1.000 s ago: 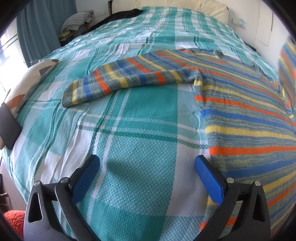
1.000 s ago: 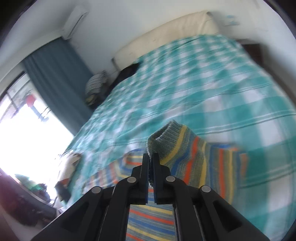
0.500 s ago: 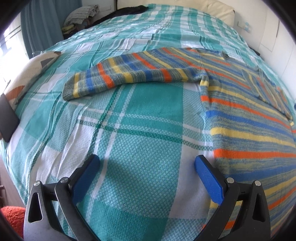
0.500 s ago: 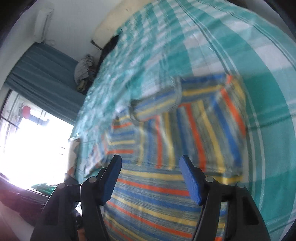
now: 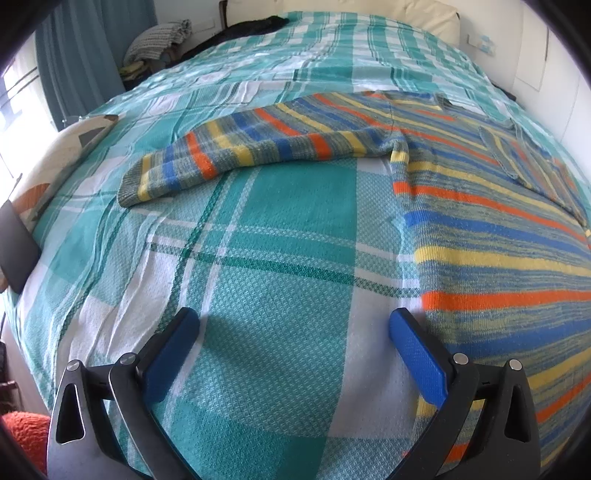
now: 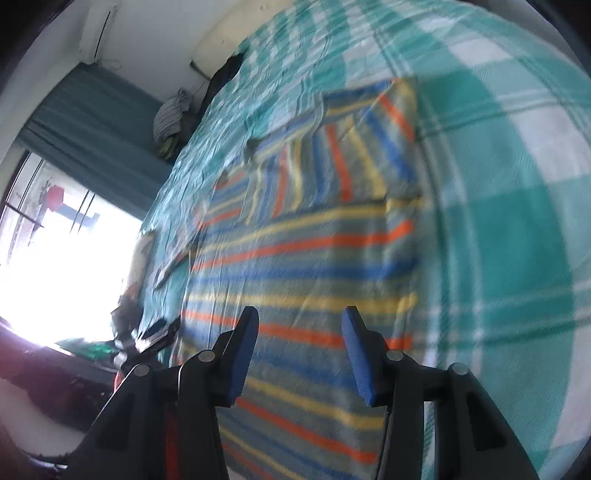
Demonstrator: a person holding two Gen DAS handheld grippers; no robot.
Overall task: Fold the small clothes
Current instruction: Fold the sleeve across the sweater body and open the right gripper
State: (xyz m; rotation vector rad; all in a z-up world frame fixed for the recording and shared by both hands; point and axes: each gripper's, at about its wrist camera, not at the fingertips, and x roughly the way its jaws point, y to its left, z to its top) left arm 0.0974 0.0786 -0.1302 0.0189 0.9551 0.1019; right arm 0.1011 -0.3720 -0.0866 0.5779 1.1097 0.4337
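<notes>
A striped knit sweater (image 5: 498,229) in grey, blue, orange and yellow lies flat on the teal plaid bedspread (image 5: 280,229). Its left sleeve (image 5: 236,155) stretches out to the left. Its right sleeve (image 6: 332,155) lies folded across the body (image 6: 295,280). My left gripper (image 5: 293,325) is open and empty, low over the bedspread just left of the sweater's hem. My right gripper (image 6: 299,321) is open and empty above the sweater's body.
A patterned cushion (image 5: 55,162) and a dark flat device (image 5: 16,251) lie at the bed's left edge. Folded clothes (image 5: 159,40) sit by the teal curtain (image 5: 92,55) at the far left. A cream headboard (image 5: 406,11) stands at the back. A bright window (image 6: 55,240) shows left.
My right gripper opened and let go of the right sleeve, which now lies folded across the sweater. It then drew back over the body. My left gripper stayed open and shifted only slightly.
</notes>
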